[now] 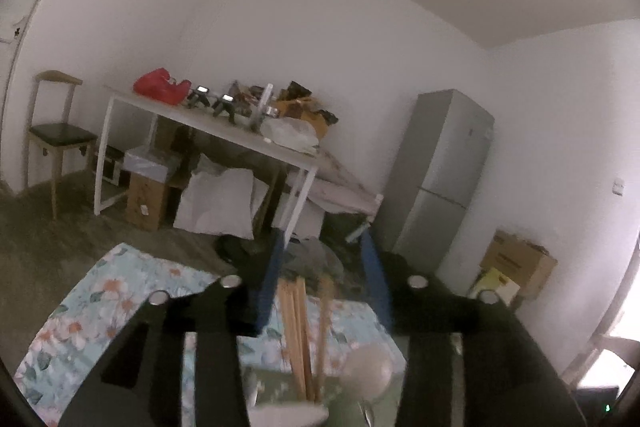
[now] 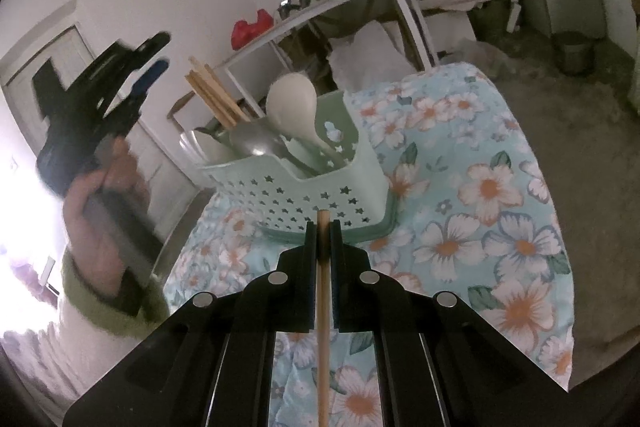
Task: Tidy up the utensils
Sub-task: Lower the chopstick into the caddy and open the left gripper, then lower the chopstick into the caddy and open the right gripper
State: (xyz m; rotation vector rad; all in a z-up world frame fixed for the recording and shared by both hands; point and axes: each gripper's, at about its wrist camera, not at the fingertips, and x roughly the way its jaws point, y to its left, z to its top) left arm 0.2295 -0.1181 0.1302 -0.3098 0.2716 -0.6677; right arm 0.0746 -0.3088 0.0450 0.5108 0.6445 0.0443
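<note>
A pale green utensil caddy [image 2: 312, 195] with star holes stands on the floral tablecloth [image 2: 480, 195]. It holds several wooden chopsticks [image 2: 216, 95], a white ladle [image 2: 292, 103] and a metal spoon [image 2: 256, 145]. My right gripper [image 2: 323, 229] is shut on a single wooden chopstick [image 2: 322, 307], just in front of the caddy. My left gripper [image 1: 324, 247] is open and empty, held above the caddy; below it the chopsticks [image 1: 296, 327] and the ladle [image 1: 368, 371] show. The left gripper also shows in the right wrist view [image 2: 148, 75], up at the left.
A white table [image 1: 208, 127] with clutter stands behind, with boxes [image 1: 148, 199] under it. A chair [image 1: 56, 135] is at the left, a grey fridge [image 1: 444, 179] at the right. The tablecloth's edge drops to the floor [image 2: 592, 131] on the right.
</note>
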